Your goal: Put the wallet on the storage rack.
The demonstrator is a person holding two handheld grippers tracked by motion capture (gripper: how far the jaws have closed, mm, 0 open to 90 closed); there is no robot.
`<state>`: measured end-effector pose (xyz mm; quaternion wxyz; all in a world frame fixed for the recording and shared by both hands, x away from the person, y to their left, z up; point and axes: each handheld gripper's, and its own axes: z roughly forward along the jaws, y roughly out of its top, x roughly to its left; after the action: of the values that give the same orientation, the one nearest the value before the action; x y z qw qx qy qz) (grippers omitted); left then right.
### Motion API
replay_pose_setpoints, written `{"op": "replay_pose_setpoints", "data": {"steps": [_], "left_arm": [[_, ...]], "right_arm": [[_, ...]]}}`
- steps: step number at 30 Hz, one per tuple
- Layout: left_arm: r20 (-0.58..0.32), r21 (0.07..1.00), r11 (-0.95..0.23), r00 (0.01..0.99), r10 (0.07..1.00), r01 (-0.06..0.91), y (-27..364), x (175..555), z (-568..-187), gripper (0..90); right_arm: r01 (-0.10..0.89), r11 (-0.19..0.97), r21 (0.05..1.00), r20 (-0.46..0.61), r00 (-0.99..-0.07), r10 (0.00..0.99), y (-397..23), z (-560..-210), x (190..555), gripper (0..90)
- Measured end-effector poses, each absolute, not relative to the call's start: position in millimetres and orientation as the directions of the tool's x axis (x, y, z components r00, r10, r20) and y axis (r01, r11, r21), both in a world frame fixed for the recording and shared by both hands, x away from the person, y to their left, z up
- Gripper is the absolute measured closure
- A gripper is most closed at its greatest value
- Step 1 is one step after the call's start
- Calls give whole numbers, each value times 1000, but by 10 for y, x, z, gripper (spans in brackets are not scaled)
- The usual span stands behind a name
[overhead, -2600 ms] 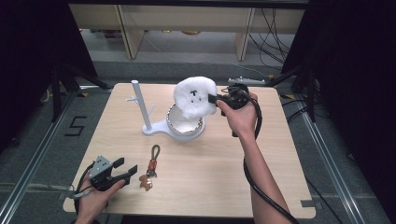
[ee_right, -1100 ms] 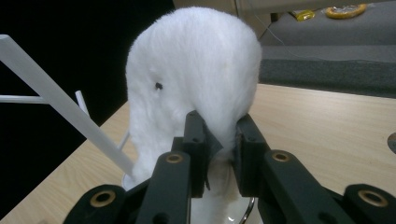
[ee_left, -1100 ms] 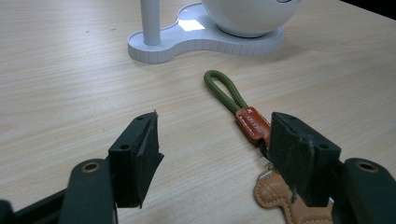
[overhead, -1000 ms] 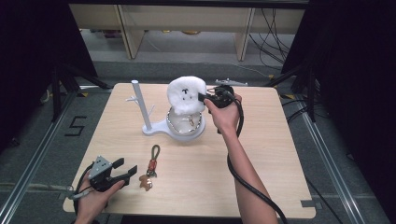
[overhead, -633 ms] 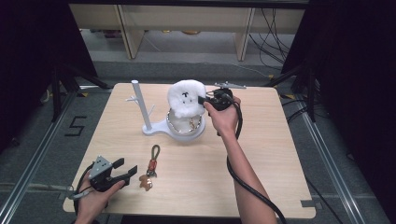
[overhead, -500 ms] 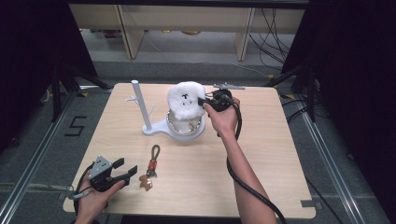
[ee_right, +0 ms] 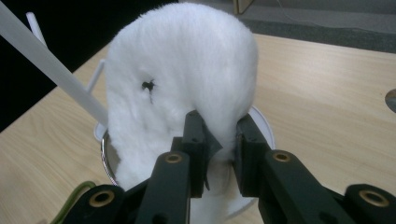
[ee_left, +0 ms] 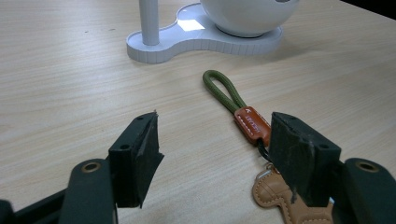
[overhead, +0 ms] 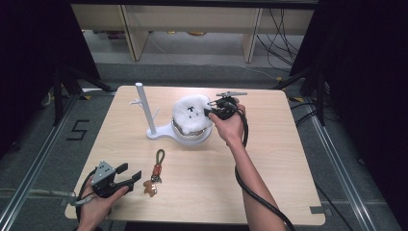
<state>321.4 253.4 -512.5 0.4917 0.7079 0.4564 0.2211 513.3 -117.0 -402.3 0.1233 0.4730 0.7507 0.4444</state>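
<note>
A white fluffy plush (overhead: 191, 113) with small black face marks sits in the bowl (overhead: 192, 135) of a white stand (overhead: 159, 134) with a thin branched post (overhead: 144, 108). My right gripper (overhead: 210, 111) is shut on the plush's right edge; in the right gripper view the jaws pinch the fur (ee_right: 196, 79) low on its side. A keychain (overhead: 155, 172) with a green cord loop, an orange leather tag and a tan leather charm lies on the table. My left gripper (overhead: 130, 174) rests open near the front left, just left of the keychain (ee_left: 250, 123).
The light wooden table (overhead: 288, 159) ends close behind the stand and near my left hand at the front. A small metal piece (overhead: 230, 94) lies by the far edge behind the right gripper. Dark frames and cables surround the table.
The right gripper has carried the plush slightly left and lower, so it now sits over the stand's bowl. The left gripper and the keychain have stayed put.
</note>
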Motion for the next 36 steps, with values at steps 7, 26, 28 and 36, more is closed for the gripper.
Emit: {"op": "replay_pose_setpoints", "data": {"steps": [7, 26, 28, 36], "left_arm": [[-136, 897, -100, 484, 864, 431, 2522, 3213, -5125, 330], [-132, 895, -106, 485, 865, 433, 2512, 3209, -5114, 330], [-131, 894, -107, 483, 866, 435, 2514, 3211, -5112, 330], [-131, 895, -107, 484, 865, 433, 2512, 3210, -5113, 329]], "right_arm": [[608, 211, 765, 193, -530, 826, -1162, -4045, 5135, 782], [613, 295, 733, 83, -512, 855, -998, -4082, 5133, 731], [595, 306, 743, 69, -523, 849, -1013, -4080, 5136, 708], [606, 291, 741, 80, -509, 857, -1004, -4052, 5111, 639]]}}
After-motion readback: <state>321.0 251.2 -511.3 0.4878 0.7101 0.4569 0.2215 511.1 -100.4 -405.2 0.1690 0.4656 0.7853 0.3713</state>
